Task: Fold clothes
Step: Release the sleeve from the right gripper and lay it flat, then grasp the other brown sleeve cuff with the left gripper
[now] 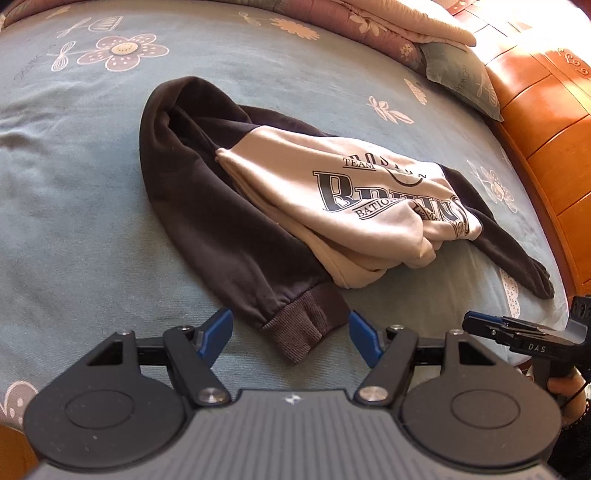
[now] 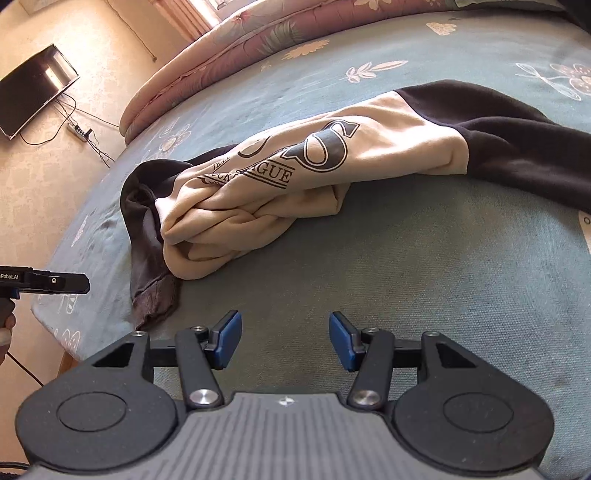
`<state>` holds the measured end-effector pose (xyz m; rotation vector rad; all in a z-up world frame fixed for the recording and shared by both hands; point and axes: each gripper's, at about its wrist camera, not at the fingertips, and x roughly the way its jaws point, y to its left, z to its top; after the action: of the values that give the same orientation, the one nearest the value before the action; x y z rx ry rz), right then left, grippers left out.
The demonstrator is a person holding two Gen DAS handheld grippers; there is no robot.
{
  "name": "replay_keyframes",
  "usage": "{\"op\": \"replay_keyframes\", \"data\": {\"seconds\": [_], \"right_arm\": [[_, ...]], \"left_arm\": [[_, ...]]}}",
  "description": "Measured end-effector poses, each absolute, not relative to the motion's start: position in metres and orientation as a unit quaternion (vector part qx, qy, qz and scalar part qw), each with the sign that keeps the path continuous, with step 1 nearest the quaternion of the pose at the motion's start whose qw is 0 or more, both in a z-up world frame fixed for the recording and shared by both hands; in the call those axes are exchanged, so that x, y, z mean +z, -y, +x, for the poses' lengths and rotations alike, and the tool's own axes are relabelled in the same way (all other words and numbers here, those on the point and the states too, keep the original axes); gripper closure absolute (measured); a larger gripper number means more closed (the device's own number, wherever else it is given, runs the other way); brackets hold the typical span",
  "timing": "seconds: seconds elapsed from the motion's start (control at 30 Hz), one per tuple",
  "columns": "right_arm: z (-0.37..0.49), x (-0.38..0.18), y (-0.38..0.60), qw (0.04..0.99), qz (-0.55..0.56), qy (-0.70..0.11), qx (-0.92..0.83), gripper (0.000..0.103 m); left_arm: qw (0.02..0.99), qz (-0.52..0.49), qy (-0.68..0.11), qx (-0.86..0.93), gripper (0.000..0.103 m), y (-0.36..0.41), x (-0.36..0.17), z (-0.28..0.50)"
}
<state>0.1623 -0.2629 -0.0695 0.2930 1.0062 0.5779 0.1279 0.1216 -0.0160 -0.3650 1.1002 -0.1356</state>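
Left wrist view: a black and cream sweatshirt lies bunched up on a blue bed sheet with flower prints. It sits in the middle, running from 10 o'clock to 4 o'clock. One black sleeve comes down toward 6 o'clock, and its ribbed cuff rests between the blue pads of the left gripper. The jaws are apart and do not press on the cuff. The other black sleeve reaches out to 4 o'clock. The cream front has dark printed letters. At 4 o'clock the right gripper pokes in from the edge, held by a hand. At 1 o'clock there is a folded quilt and a pillow, and a wooden bed frame runs along 3 o'clock.

Right wrist view: the sweatshirt lies across the middle, from 9 o'clock to 3 o'clock. Its crumpled cream end is near 9 o'clock, with a dark cuff just below it. The right gripper is at 6 o'clock with its jaws apart, and only bare sheet is between them. The sweatshirt is near, but not touching. At 9 o'clock the left gripper comes in from the edge. At 10 o'clock a flat black TV hangs on the wall, with a power strip beside it.
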Motion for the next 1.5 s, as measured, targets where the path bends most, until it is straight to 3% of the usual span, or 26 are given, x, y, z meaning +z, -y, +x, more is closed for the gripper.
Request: {"op": "replay_keyframes", "data": {"seconds": [0.33,0.63,0.8,0.83,0.97,1.2,1.27,1.3,1.5], "right_arm": [[0.146,-0.072,0.27,0.824,0.15,-0.479,0.265,0.039],[0.143,-0.083,0.276,0.821,0.151,-0.493,0.243,0.039],[0.147,-0.085,0.273,0.826,0.15,-0.493,0.23,0.038],[0.147,-0.085,0.272,0.826,0.15,-0.493,0.229,0.038],[0.145,-0.084,0.268,0.824,0.14,-0.495,0.237,0.036],[0.144,-0.084,0.261,0.824,0.14,-0.495,0.238,0.035],[0.142,-0.084,0.259,0.823,0.138,-0.497,0.238,0.035],[0.142,-0.084,0.259,0.823,0.137,-0.498,0.237,0.035],[0.141,-0.076,0.258,0.832,0.122,-0.489,0.231,0.035]], "left_arm": [[0.78,-0.344,-0.519,-0.058,0.034,-0.131,-0.083,0.117],[0.774,-0.451,-0.438,-0.072,0.035,-0.151,-0.111,0.127],[0.757,-0.527,-0.382,-0.052,0.051,-0.168,-0.132,0.123],[0.756,-0.531,-0.381,-0.048,0.059,-0.167,-0.135,0.117],[0.767,-0.515,-0.378,-0.065,0.068,-0.163,-0.141,0.108],[0.78,-0.496,-0.377,-0.062,0.07,-0.159,-0.139,0.146],[0.795,-0.459,-0.394,-0.045,0.089,-0.151,-0.131,0.146],[0.799,-0.449,-0.399,-0.039,0.092,-0.15,-0.128,0.144],[0.83,-0.38,-0.408,-0.002,0.095,-0.17,-0.093,0.133]]}}
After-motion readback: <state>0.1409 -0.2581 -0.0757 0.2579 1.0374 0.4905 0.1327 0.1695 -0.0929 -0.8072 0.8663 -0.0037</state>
